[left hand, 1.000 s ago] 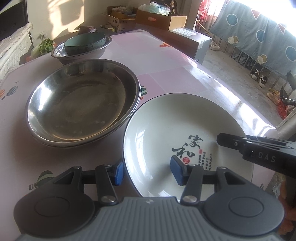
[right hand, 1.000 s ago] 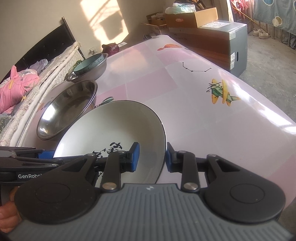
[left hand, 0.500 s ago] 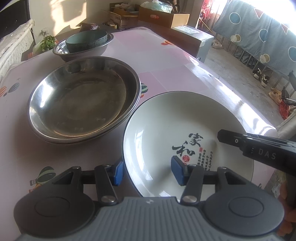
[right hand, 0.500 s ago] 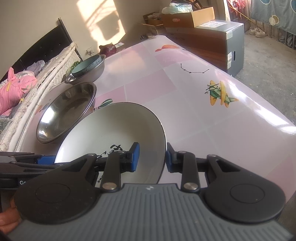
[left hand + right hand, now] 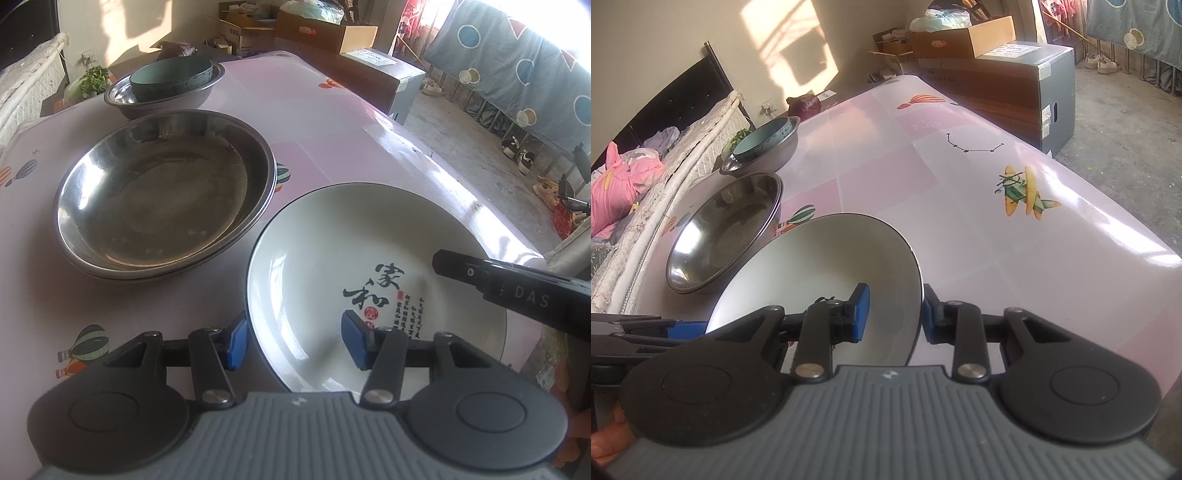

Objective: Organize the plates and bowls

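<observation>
Straddling the plate's (image 5: 332, 258) left rim, my left claw (image 5: 293, 345) stands wide open — one blue pad (image 5: 236, 341) outside the rim over the pink table (image 5: 332, 122), the other above the plate's well near the black characters. It grips nothing. My right claw (image 5: 892, 312) is nearly shut on the plate's right rim, one pad inside the well and the other just outside the edge; whether both pads press the rim I cannot tell, though the plate looks tilted, right side up. In the left view the right claw's black finger reaches over the plate from the right.

The plate sits at the near edge of the table. Just beyond it, close to its rim, are two nested steel basins (image 5: 162, 192). Farther back stands a smaller steel bowl (image 5: 162, 98) with a teal bowl (image 5: 171, 79) sitting inside it — both well apart from the plate. Cardboard boxes (image 5: 960, 37) lie past the table's far end.
</observation>
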`<action>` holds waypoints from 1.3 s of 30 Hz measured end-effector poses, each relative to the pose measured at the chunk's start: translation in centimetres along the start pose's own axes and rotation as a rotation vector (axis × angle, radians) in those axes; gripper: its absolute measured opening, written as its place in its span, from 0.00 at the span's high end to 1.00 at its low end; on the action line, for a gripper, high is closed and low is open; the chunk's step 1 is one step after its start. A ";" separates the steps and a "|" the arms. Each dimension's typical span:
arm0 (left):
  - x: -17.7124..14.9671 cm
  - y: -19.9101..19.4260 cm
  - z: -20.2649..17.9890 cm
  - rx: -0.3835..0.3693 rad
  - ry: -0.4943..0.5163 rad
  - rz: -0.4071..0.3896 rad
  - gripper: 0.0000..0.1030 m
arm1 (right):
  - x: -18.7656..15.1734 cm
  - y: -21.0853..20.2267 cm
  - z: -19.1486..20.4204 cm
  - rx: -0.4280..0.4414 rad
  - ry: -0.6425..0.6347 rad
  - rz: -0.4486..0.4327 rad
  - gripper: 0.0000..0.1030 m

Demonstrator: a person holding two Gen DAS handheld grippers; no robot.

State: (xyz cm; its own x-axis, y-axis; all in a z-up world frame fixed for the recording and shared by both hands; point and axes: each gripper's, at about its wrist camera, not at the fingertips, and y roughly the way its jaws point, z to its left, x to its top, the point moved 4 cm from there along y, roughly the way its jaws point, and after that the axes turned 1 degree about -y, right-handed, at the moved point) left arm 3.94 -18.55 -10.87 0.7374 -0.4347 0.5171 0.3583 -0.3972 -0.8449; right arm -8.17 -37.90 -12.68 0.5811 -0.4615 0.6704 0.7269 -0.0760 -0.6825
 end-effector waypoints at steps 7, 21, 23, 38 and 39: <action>0.0 -0.4 -0.3 -0.007 0.004 -0.006 0.48 | 0.3 -0.4 -0.1 0.000 0.005 -0.010 0.72; 0.4 -1.6 -1.0 -0.024 0.017 -0.036 0.48 | 1.1 -1.6 -0.5 -0.006 0.017 -0.043 0.72; 0.6 -1.9 -1.0 -0.025 0.016 -0.046 0.48 | 1.2 -2.0 -0.4 -0.004 0.016 -0.051 0.72; 1.8 -4.4 -0.4 -0.030 -0.015 -0.129 0.48 | 3.1 -4.1 0.9 0.015 0.009 -0.107 0.72; 2.0 -4.6 -0.2 -0.030 -0.020 -0.134 0.48 | 3.2 -4.1 1.1 0.017 0.007 -0.110 0.72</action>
State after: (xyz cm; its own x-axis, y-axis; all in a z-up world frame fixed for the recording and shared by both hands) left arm 3.60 -17.78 -5.96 0.6955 -0.3603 0.6216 0.4372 -0.4743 -0.7641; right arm -8.89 -38.11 -7.37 0.4951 -0.4572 0.7388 0.7923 -0.1114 -0.5999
